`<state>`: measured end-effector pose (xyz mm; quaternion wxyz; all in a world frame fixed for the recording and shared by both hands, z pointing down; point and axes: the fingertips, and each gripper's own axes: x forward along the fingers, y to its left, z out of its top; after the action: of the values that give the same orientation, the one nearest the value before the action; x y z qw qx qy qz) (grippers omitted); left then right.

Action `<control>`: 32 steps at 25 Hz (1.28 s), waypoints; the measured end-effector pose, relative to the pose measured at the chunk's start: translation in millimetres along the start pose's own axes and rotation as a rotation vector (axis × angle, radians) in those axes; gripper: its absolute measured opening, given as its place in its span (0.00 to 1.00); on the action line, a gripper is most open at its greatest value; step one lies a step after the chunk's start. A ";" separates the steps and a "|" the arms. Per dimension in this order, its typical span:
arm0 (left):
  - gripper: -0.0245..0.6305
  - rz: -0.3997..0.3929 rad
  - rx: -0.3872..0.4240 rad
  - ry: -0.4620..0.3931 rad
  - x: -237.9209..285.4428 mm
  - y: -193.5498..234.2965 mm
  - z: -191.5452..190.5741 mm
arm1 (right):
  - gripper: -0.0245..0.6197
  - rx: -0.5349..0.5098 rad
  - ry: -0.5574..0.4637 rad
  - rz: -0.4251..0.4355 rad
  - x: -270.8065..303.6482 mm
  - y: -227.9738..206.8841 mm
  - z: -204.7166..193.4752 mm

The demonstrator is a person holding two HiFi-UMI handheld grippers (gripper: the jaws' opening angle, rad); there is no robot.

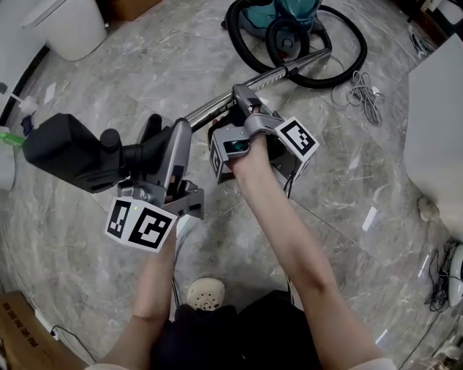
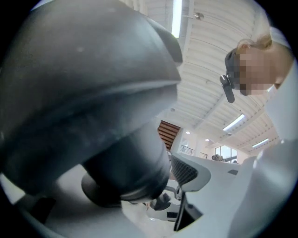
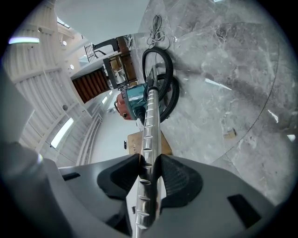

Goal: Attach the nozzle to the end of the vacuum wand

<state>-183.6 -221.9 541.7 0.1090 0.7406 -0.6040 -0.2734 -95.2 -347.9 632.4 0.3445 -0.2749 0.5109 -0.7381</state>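
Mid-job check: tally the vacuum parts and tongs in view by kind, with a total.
canister: 1
hose: 1
wand: 1
nozzle: 1
tongs: 2, left tongs and right tongs
Total: 6
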 end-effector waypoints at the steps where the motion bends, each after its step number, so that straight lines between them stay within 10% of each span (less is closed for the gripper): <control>1: 0.54 0.002 0.011 0.010 -0.5 -0.3 -1.4 | 0.27 0.000 0.004 -0.003 0.4 -0.7 -0.8; 8: 0.67 0.011 0.016 0.048 -13.5 6.7 -8.5 | 0.27 0.013 0.013 -0.028 2.7 -12.5 -4.1; 14: 0.70 0.011 -0.142 0.073 -31.2 17.3 -19.4 | 0.27 -0.012 0.016 -0.059 6.7 -27.3 -5.4; 21: 0.70 -0.011 -0.306 0.303 -87.8 5.1 -104.1 | 0.27 -0.049 0.039 -0.097 10.6 -51.4 -13.3; 32: 0.70 -0.041 -0.329 0.382 -154.0 -3.7 -127.8 | 0.27 -0.166 0.081 -0.242 6.5 -129.0 -16.0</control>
<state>-130.5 -95.6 687.6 0.3346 0.7631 -0.5049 -0.2253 -140.6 -313.0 749.2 0.2082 -0.3318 0.5466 -0.7401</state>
